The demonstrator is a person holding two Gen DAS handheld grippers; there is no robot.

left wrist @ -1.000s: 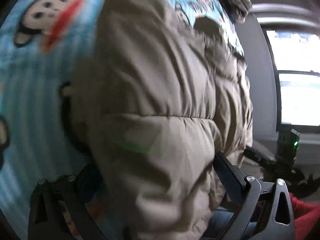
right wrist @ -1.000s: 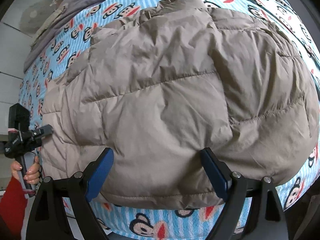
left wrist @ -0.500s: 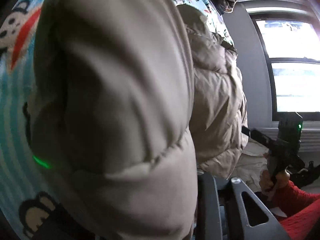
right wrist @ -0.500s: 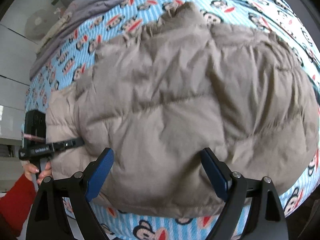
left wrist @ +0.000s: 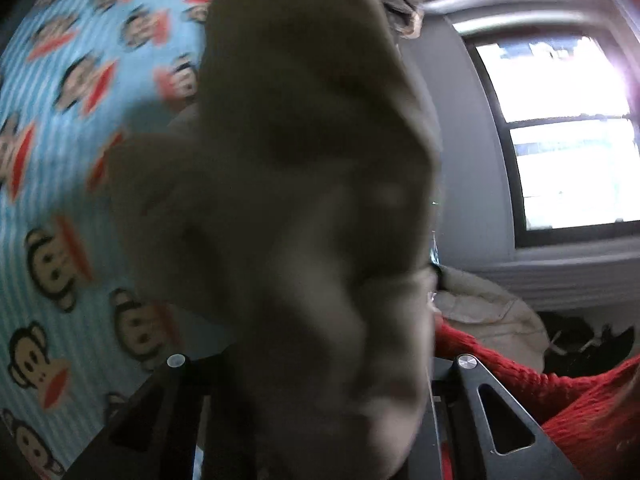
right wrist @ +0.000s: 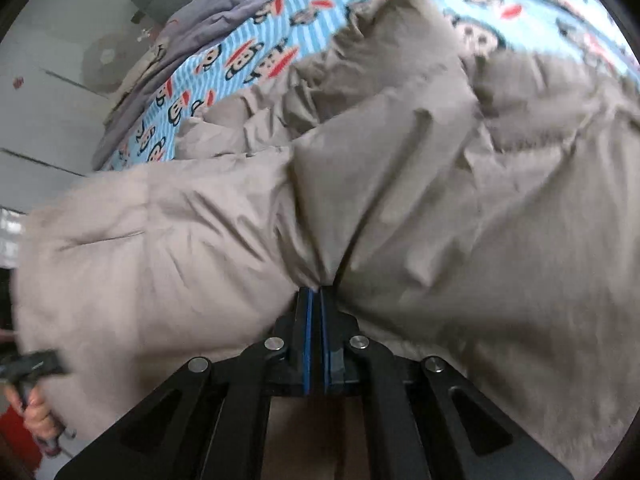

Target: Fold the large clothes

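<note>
Both tongs pinch the jacket (right wrist: pixel 400 184); left (left wrist: pixel 320 420) angled down, right (right wrist: pixel 316 304) steeper

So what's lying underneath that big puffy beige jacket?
A blue striped bedsheet with cartoon monkeys shows around the puffy beige jacket. Whatever lies directly beneath the jacket is covered.

Matt quilted cloth jacket (right wrist: pixel 400 184); printed cotton-like bedsheet (right wrist: pixel 256 52).
</note>
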